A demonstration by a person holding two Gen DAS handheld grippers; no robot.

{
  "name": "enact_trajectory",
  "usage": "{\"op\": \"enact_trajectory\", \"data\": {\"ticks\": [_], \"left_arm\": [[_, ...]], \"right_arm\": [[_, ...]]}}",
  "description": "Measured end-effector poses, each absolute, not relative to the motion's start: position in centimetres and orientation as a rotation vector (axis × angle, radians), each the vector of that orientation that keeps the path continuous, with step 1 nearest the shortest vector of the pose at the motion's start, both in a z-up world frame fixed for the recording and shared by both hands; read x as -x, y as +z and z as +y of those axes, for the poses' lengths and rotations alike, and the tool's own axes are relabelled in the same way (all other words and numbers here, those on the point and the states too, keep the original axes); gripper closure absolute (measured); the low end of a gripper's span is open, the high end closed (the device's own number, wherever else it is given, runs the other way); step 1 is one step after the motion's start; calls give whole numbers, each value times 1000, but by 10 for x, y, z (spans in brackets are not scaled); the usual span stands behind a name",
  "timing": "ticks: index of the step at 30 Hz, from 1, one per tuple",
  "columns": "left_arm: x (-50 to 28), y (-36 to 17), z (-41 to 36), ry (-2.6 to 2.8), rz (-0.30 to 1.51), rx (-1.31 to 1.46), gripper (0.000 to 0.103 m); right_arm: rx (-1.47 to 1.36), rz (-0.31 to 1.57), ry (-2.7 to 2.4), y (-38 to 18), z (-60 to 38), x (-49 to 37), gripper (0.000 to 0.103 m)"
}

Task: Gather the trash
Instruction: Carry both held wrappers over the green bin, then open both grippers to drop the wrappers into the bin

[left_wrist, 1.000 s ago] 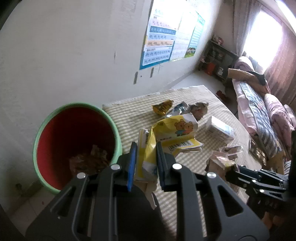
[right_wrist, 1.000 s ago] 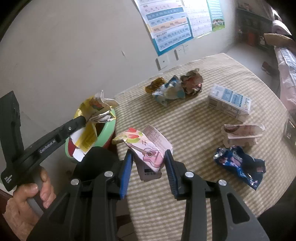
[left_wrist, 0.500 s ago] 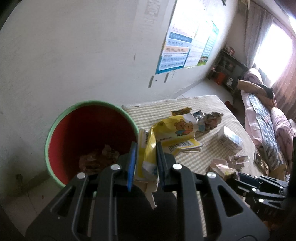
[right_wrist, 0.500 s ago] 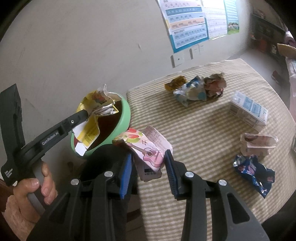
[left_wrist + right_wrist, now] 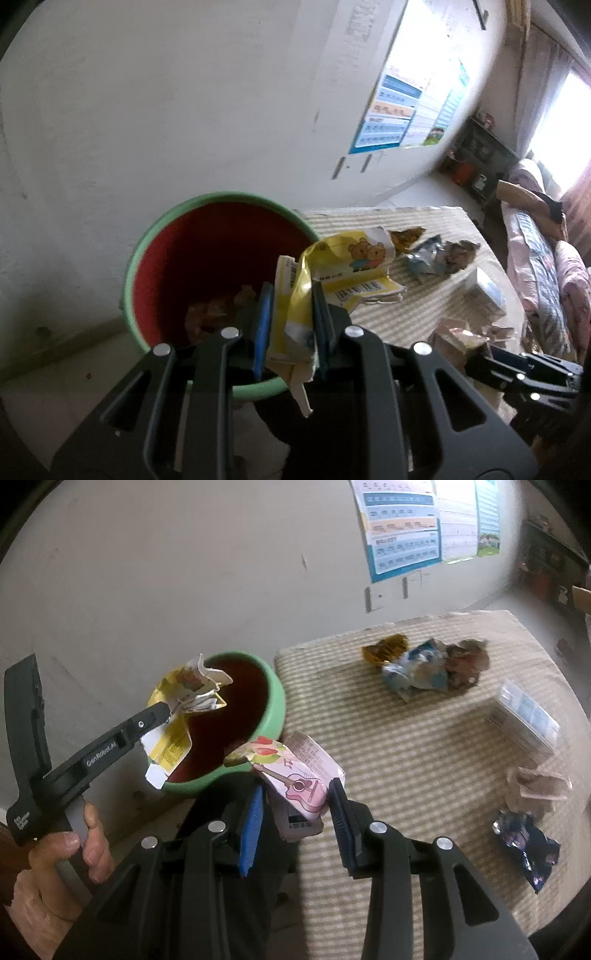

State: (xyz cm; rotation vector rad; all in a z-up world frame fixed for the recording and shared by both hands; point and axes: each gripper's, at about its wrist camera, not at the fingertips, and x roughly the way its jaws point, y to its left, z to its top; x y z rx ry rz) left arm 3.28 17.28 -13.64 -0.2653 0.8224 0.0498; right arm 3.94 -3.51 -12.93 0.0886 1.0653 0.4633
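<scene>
The left tool [image 5: 288, 314] is pinching the yellow wrapper [image 5: 347, 269] over the bin [image 5: 147, 236] just ahead, ready for dropping, while the right tool [image 5: 295, 812], beside the worktop [image 5: 424, 760], is gripping a pink wrapper [image 5: 295, 775], probably waiting its turn.

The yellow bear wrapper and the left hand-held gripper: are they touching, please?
Touching. The left wrist view shows the yellow bear wrapper pinched between both fingers of the left hand-held gripper, above the green bin.
</scene>
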Motion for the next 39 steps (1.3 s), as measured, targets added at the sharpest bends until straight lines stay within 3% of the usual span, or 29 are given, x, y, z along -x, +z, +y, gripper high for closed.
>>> {"op": "enact_trajectory", "data": {"ticks": [11,39], "left_arm": [[-25,-151,217,141,844,286,83],[-43,-170,234,192,872,297,82]], "right_arm": [[-31,1052,533,-125,15,-59,68],[55,1066,593,-131,71,-92,68]]}}
